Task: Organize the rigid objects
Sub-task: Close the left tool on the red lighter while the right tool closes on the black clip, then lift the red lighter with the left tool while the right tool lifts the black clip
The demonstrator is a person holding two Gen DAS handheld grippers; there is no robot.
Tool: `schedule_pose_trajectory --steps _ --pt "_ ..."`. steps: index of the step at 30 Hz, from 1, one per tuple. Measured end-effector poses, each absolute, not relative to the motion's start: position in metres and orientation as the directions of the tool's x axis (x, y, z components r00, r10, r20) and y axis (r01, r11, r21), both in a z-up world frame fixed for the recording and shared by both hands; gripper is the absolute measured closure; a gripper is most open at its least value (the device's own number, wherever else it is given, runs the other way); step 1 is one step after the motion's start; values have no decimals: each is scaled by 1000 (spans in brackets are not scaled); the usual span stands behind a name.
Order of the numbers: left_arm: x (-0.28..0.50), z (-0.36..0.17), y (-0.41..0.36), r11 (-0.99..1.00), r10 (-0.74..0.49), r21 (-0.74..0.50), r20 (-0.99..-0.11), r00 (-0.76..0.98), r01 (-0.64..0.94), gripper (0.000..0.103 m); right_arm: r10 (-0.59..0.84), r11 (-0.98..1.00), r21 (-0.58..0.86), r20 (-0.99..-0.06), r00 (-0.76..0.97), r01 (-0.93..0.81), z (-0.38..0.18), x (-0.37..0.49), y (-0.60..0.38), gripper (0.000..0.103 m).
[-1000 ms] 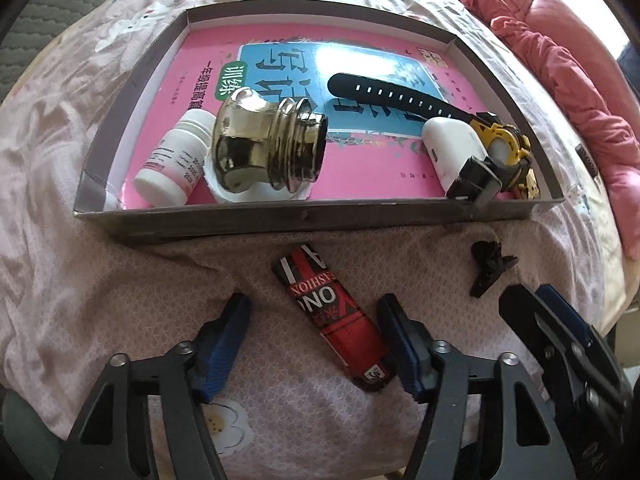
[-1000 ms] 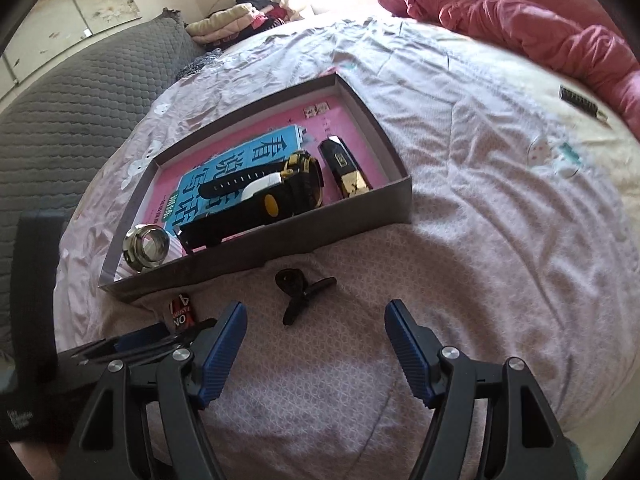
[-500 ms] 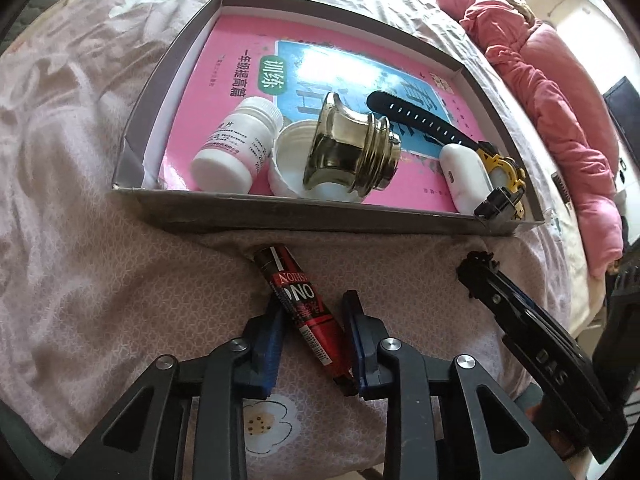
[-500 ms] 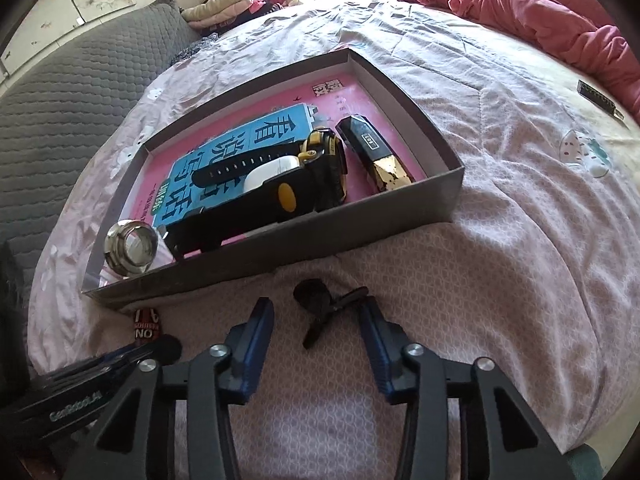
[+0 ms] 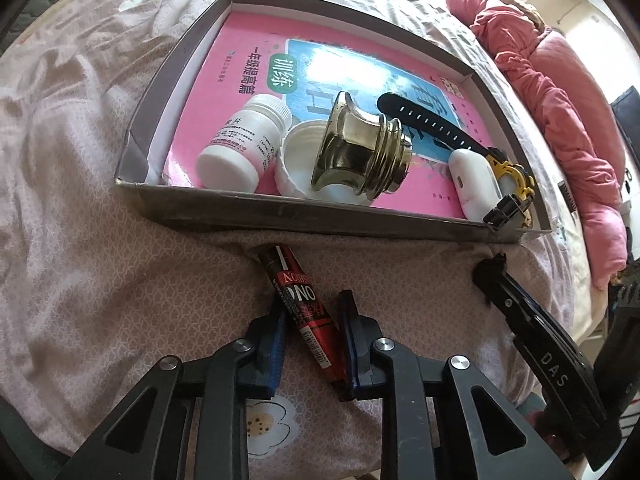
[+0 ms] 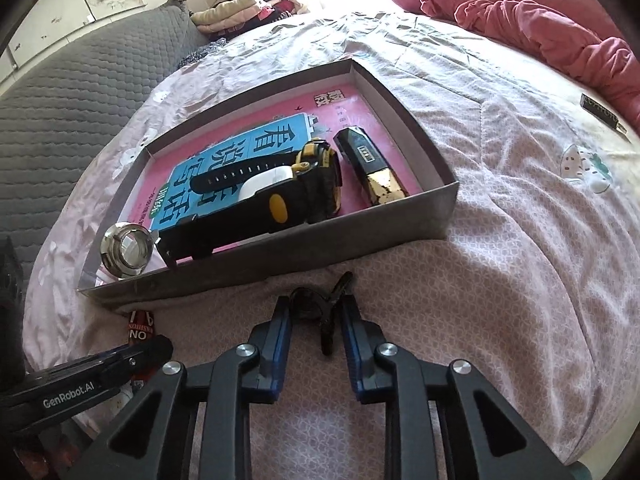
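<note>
your left gripper (image 5: 310,334) has just been closing on the red and black tube (image 5: 304,312), which lies slantwise on the bed (image 5: 100,280) just outside the near wall of the grey box (image 5: 320,212). its fingers (image 5: 276,344) now sit against the tube's lower half, clamped on it or very nearly so. the tube looks light, stiff and glossy, so it may slip or swing under a grip this far from its middle; take it nearer the middle if it tips.

your right gripper (image 6: 314,328) has also just been closing, around the small black clip (image 6: 320,312) that rests on the bed close to the box's near wall. its fingers (image 6: 280,332) flank the clip closely; you cannot tell for sure whether they are pressing it yet. the clip is tiny, hard and uneven in shape, likely to twist or pop free, so hold its rounded body, not the thin handles.

the quilt beneath is soft and gives way. both things belong in the box beside the watch (image 6: 280,184) and pill bottle (image 5: 244,140).
</note>
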State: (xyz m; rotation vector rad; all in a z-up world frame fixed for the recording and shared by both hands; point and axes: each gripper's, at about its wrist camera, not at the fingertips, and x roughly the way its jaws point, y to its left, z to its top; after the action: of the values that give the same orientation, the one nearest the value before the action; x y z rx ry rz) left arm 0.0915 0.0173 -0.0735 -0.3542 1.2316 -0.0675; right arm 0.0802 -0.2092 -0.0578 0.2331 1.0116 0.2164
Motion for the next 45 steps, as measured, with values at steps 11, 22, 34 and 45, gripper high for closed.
schedule_pose_trajectory --steps 11,22,34,45 --pt "85 -69 38 910 -308 -384 -880 362 -159 93 314 946 310 -790 527 -98 -48 72 -216 78" --pt "68 -48 53 899 -305 -402 -861 407 -176 93 350 934 326 -754 556 -145 -28 63 -210 78" --pt "56 -17 63 903 -281 -396 -840 465 -169 93 358 932 314 -723 591 -180 -2 52 -204 78" --pt "54 14 59 914 -273 -386 -811 517 -123 93 364 930 306 -696 620 -203 18 44 -203 78"
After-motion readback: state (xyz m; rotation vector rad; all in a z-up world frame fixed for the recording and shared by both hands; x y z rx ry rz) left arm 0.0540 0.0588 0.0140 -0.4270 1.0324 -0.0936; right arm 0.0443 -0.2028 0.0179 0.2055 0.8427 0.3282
